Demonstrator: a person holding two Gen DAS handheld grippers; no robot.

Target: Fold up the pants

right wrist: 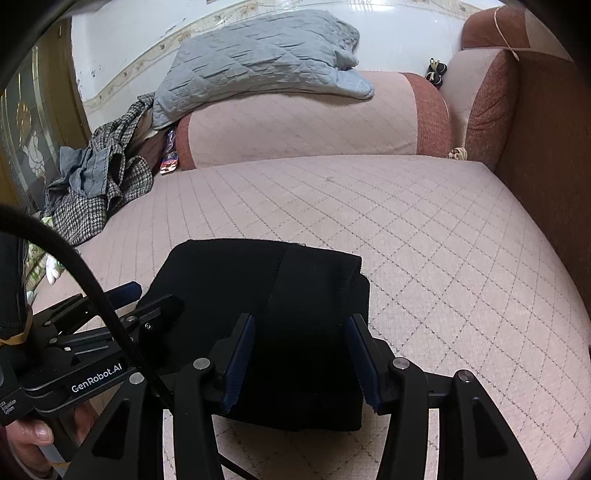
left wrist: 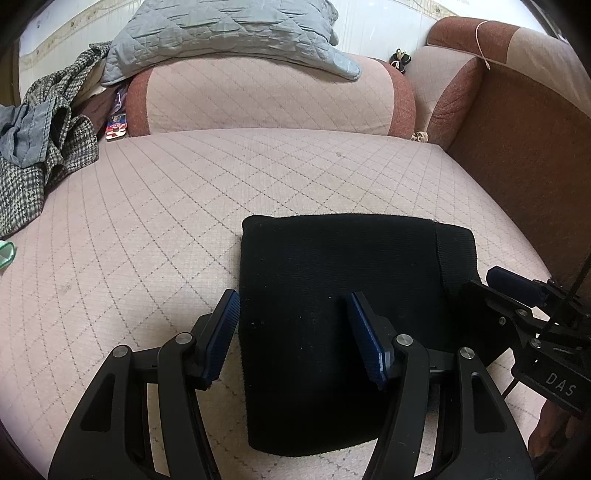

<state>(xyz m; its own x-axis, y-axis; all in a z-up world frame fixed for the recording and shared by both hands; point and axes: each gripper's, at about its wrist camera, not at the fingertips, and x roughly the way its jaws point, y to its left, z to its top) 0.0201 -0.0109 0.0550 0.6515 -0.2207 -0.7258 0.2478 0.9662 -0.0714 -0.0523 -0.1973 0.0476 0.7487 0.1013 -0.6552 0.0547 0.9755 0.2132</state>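
The black pants (left wrist: 332, 295) lie folded into a compact rectangle on the pink quilted sofa seat (left wrist: 184, 203). They also show in the right wrist view (right wrist: 288, 314). My left gripper (left wrist: 293, 310) is open and empty, hovering just above the fold's left part. My right gripper (right wrist: 301, 336) is open and empty above the fold's right part. The right gripper shows at the right edge of the left wrist view (left wrist: 517, 295). The left gripper shows at the left of the right wrist view (right wrist: 122, 299).
A grey quilted blanket (left wrist: 229, 33) lies on the sofa backrest (left wrist: 266, 99). A heap of checked and grey clothes (left wrist: 40, 140) sits at the left. The brown armrest (left wrist: 524, 147) bounds the seat on the right. The seat (right wrist: 424, 229) extends behind the pants.
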